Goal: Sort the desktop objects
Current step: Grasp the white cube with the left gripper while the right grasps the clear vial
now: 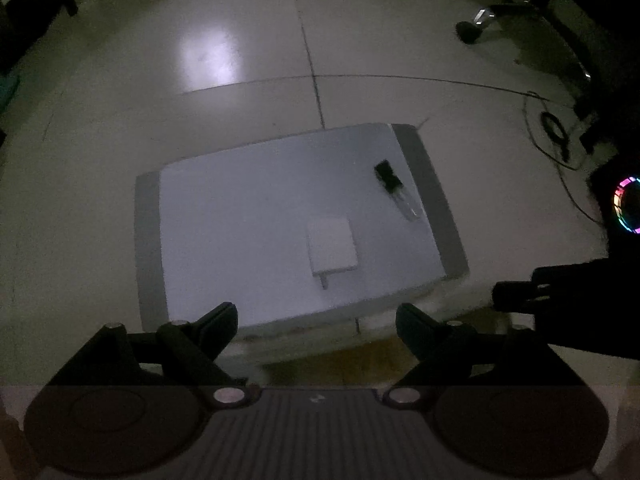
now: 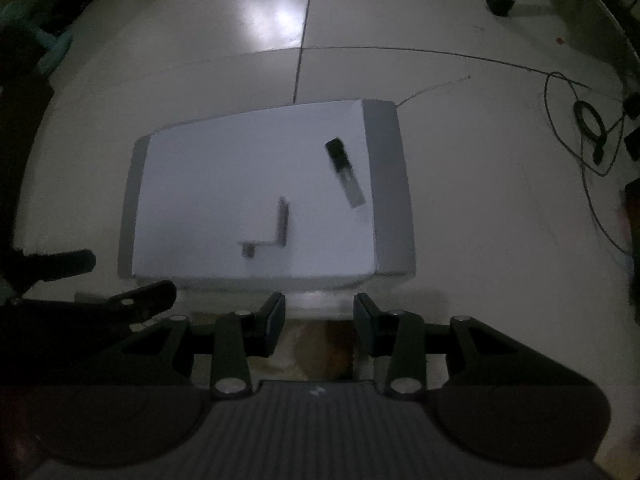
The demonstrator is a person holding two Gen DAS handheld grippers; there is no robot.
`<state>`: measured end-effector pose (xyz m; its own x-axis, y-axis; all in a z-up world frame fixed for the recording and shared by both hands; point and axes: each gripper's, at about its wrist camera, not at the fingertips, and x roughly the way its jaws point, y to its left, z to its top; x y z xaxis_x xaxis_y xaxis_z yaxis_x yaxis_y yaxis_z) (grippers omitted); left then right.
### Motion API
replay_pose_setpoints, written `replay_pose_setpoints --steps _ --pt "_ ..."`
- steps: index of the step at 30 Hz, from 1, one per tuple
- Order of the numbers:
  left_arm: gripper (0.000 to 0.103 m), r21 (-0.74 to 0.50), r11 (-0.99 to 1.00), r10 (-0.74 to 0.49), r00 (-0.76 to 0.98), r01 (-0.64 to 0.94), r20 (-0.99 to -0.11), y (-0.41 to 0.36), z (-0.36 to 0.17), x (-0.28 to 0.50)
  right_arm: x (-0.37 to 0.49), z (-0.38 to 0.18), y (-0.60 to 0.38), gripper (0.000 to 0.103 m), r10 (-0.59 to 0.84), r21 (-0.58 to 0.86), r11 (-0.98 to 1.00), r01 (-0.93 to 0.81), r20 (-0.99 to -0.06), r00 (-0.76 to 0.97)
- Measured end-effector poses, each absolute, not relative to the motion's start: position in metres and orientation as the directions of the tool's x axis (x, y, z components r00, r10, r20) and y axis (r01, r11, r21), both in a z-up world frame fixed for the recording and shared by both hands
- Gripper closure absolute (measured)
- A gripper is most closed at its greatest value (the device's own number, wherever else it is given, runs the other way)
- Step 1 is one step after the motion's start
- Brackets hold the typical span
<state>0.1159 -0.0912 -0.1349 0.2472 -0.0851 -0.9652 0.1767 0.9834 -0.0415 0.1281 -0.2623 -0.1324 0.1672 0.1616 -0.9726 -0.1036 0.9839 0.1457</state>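
A small white table (image 1: 240, 208) stands on a pale floor, seen from above in both views (image 2: 224, 184). A flat white box (image 1: 331, 249) lies on it right of centre; in the right wrist view only its dark edge shadow (image 2: 282, 224) shows. A black-and-clear stick-shaped object (image 1: 396, 188) lies near the right edge, and shows too in the right wrist view (image 2: 345, 172). My left gripper (image 1: 316, 326) is open and empty, high above the table's near edge. My right gripper (image 2: 319, 326) is open and empty, also above the near edge.
Grey bands (image 2: 390, 184) run along both table ends. Office chair legs with casters (image 1: 472, 28) and a looped black cable (image 2: 588, 128) are on the floor at right. A ring of coloured lights (image 1: 626, 210) glows far right. The other gripper (image 2: 80, 304) shows at left.
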Motion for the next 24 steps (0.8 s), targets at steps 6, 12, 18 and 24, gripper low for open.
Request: replay_pose_setpoints --steps 6,12,18,24 --pt "0.017 -0.032 0.988 -0.069 0.246 0.15 -0.967 -0.095 -0.172 0.142 0.159 -0.162 -0.276 0.05 0.171 0.148 0.98 -0.131 -0.967 0.188" --pt "0.017 -0.036 0.993 -0.063 0.24 0.113 -0.969 -0.099 -0.212 0.158 0.189 -0.192 -0.286 0.031 0.177 0.132 0.97 -0.204 -0.959 0.222" --pt "0.021 -0.058 0.994 -0.077 0.209 0.095 -0.975 -0.101 -0.247 0.176 0.213 -0.224 -0.289 0.031 0.168 0.119 0.972 -0.203 -0.954 0.248" --pt "0.023 -0.085 0.993 -0.099 0.18 0.084 -0.979 -0.104 -0.269 0.19 0.231 -0.254 -0.287 0.031 0.161 0.114 0.97 -0.214 -0.962 0.221"
